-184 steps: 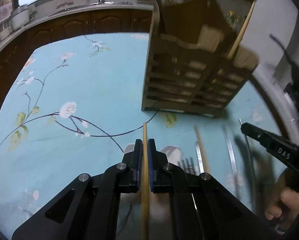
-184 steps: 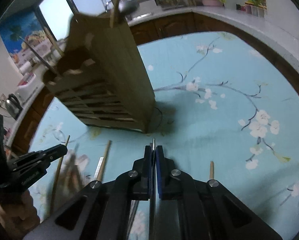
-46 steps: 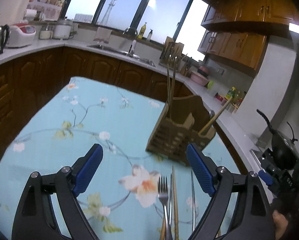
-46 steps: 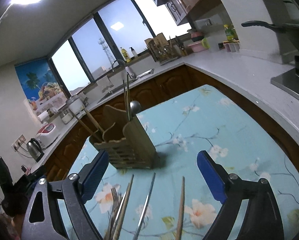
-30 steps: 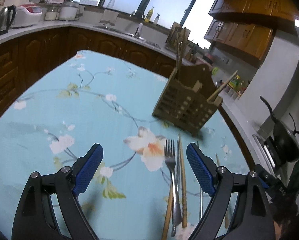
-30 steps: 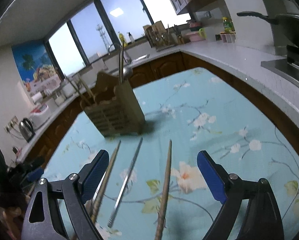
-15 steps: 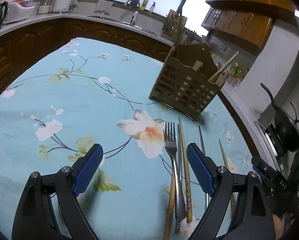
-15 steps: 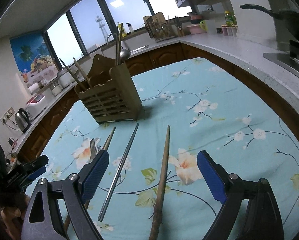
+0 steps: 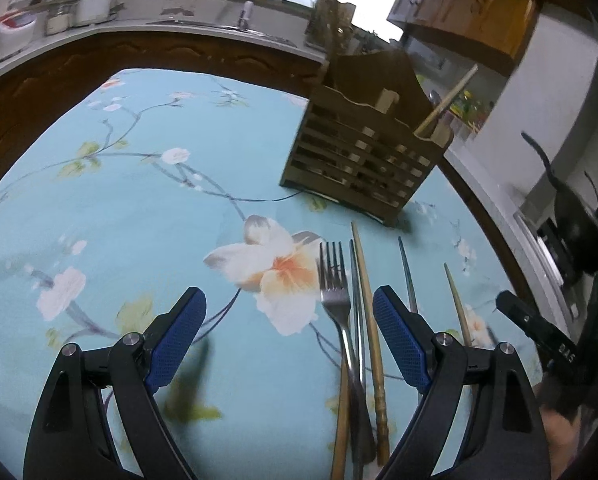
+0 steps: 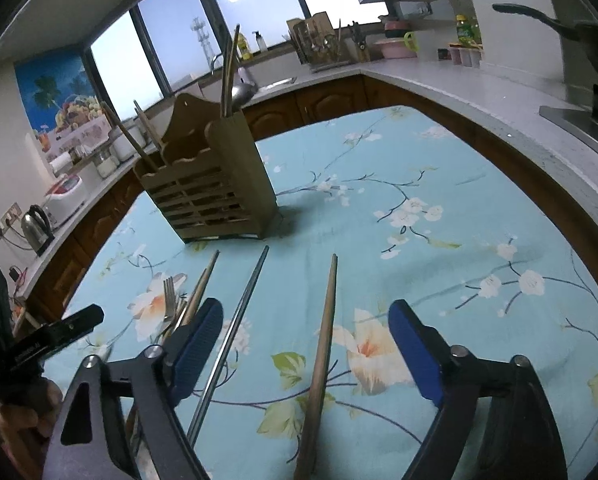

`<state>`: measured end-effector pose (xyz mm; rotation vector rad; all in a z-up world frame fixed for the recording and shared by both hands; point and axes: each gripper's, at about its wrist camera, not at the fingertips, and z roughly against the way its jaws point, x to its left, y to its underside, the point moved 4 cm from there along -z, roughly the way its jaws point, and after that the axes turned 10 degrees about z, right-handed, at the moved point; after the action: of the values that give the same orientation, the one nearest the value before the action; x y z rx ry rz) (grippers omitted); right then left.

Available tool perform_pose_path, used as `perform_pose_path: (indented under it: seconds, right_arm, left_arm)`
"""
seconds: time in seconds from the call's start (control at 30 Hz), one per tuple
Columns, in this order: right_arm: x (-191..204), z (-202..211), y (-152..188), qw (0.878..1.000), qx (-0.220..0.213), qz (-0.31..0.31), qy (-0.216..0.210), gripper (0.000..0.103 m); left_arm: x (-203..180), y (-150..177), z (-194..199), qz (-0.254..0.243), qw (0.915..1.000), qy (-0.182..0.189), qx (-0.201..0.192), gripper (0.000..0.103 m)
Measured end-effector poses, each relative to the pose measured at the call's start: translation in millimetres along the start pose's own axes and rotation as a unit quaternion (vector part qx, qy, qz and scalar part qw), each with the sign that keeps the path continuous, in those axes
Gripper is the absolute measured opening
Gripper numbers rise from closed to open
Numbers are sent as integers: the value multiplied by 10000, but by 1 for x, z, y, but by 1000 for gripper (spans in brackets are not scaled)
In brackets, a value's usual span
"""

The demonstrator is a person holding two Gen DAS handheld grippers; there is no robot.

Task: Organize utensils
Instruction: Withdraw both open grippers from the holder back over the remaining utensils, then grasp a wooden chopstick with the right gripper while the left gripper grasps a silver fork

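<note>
A slatted wooden utensil holder [image 9: 363,160] [image 10: 215,196] stands upright on the floral tablecloth with chopsticks and a spoon in it. In front of it lie a fork [image 9: 335,300], a metal chopstick [image 9: 357,308] and a wooden chopstick [image 9: 369,304] close together. My left gripper [image 9: 288,294] hovers open over the cloth, with the fork just inside its right finger. My right gripper [image 10: 305,308] has its jaws closing. A lone wooden chopstick [image 10: 325,340] lies between them, untouched by the pads. Another metal chopstick [image 10: 235,340] lies beside its left finger.
The blue tablecloth [image 10: 439,200] covers a table ringed by dark cabinets and a grey counter [image 10: 479,88]. A kettle [image 10: 37,220] and a rice cooker sit on the counter at the left. A black pan [image 9: 575,232] rests on the stove at the right.
Both grippers have sunk and come closer to the utensils on the cloth. The right jaws have narrowed a little around the lone wooden chopstick. The left jaws keep their width.
</note>
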<state>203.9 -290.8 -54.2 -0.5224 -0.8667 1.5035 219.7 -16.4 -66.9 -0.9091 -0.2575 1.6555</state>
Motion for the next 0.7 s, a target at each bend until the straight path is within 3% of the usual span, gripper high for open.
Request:
perform_pose_path:
  seconds: [0.27, 0.53, 0.63, 0.7]
  right_arm:
    - [-2, -30, -8, 9992, 383, 132, 71, 61]
    - [-10, -56, -5, 9974, 715, 33, 64, 47]
    - [-11, -65, -2, 9966, 827, -44, -58, 41]
    - [-9, -67, -2, 9966, 818, 14, -1, 40]
  left_arm:
    - [-16, -23, -43, -476, 9985, 8, 256, 82]
    - [-26, -20, -80, -882, 9938, 183, 658, 77]
    - [-32, -19, -83, -1041, 9918, 253, 698, 67]
    - [-38, -16, -85, -1214, 9896, 229, 733, 52]
